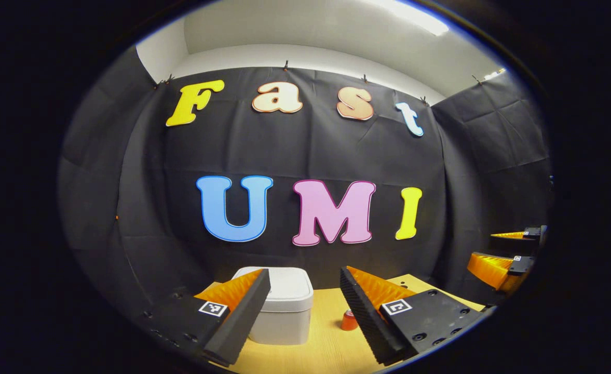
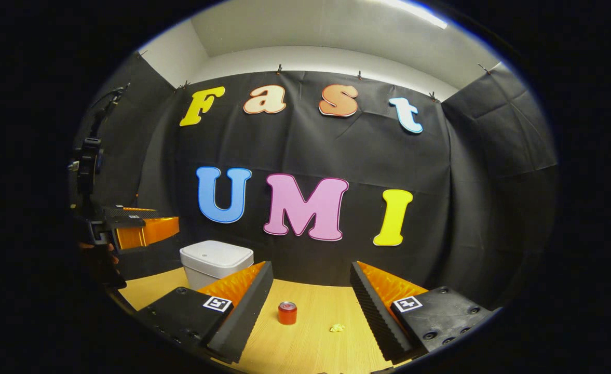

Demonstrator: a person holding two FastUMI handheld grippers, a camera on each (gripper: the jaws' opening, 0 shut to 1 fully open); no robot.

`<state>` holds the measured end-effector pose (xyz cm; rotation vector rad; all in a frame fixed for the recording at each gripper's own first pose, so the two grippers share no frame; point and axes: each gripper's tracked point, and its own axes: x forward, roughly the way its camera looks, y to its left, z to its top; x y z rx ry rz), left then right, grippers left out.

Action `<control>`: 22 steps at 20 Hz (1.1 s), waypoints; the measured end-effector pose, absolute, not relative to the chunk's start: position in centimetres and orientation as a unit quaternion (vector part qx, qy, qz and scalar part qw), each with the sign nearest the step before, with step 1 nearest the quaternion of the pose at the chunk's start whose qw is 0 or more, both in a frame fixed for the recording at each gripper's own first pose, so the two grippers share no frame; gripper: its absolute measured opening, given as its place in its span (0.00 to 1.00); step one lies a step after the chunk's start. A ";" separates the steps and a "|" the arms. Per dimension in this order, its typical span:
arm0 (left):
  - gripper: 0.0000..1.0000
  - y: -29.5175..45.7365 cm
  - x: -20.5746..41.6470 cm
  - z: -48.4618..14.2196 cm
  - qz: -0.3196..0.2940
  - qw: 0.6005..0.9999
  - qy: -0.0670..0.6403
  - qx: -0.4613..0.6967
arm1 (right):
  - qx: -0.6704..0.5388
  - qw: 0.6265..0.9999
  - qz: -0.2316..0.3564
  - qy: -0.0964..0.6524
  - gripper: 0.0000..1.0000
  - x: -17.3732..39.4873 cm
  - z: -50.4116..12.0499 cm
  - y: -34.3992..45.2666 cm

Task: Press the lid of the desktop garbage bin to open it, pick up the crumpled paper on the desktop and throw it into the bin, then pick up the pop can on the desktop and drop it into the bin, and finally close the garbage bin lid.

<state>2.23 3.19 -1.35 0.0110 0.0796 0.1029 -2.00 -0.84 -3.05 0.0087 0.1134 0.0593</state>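
Left gripper (image 1: 305, 306): fingers spread wide at 6 o'clock of the left gripper view, released, grasping nothing; raised above the desk and aimed at the bin, likely because pressing the lid is the first step.
Right gripper (image 2: 311, 306): fingers likewise parted at 6 o'clock of the right gripper view, empty; it frames the can and the paper, which I judge suits the pickups to follow.
Garbage bin (image 1: 284, 306): one, white, lid down and flat; in the left gripper view it stands just behind the left finger, around 7 o'clock of centre. In the right gripper view the same bin (image 2: 216, 262) sits at 8 o'clock.
Lid (image 2: 217, 253): closed, untouched by either gripper; nothing is in the bin yet as far as the closed top lets me judge.
Pop can (image 2: 287, 313): one, red, upright on the desk at 6 o'clock between the right fingers but well ahead of them, not held. The left gripper view shows it (image 1: 349, 320) partly hidden by the right-hand finger.
Crumpled paper (image 2: 337, 328): one small yellowish wad, just right of the can, apart from it.
Desk (image 2: 310, 348): one wooden top, bearing bin, can and paper.
Task stage: opening not yet begun.
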 end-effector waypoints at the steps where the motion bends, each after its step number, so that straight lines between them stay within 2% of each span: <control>1: 0.90 3.5 2.6 -1.5 0.054 0.998 0.042 0.009 | 0.005 0.998 0.032 0.058 0.96 -2.0 -3.2 -0.9; 2: 0.80 4.0 3.1 -1.5 0.060 0.997 0.048 0.011 | 0.006 0.998 0.033 0.059 0.96 -1.8 -3.4 -0.9; 4: 0.71 4.5 4.0 -1.5 0.064 0.997 0.052 0.013 | 0.008 0.997 0.034 0.064 0.96 -1.6 -3.8 -1.1; 5: 0.71 4.7 4.5 -1.3 0.066 0.996 0.052 0.008 | 0.010 0.997 0.034 0.068 0.96 -1.4 -4.2 -1.2; 9: 0.50 6.2 6.9 -1.1 0.075 0.996 0.056 -0.007 | 0.015 0.996 0.035 0.081 0.96 -0.5 -5.3 -1.4; 10: 0.41 6.5 7.6 -1.1 0.075 0.996 0.057 -0.006 | 0.017 0.996 0.035 0.083 0.96 -0.2 -5.5 -1.5; 13: 0.29 8.0 9.9 -1.5 0.086 0.995 0.053 0.012 | 0.020 0.995 0.037 0.093 0.96 0.5 -6.3 -1.7; 14: 0.20 8.5 10.6 -1.8 0.092 0.994 0.052 0.019 | 0.024 0.994 0.038 0.096 0.96 0.8 -6.5 -1.6; 16: 0.10 8.9 12.3 -2.6 0.086 0.995 0.053 0.019 | 0.027 0.994 0.039 0.099 0.96 1.4 -6.8 -1.6; 18: 0.07 9.6 14.2 -4.1 0.079 0.995 0.057 0.019 | 0.029 0.993 0.042 0.105 0.96 1.8 -7.5 -1.5; 22: 0.06 10.9 17.4 -9.1 0.071 0.991 0.110 -0.012 | 0.032 0.991 0.047 0.119 0.97 2.7 -8.8 -1.5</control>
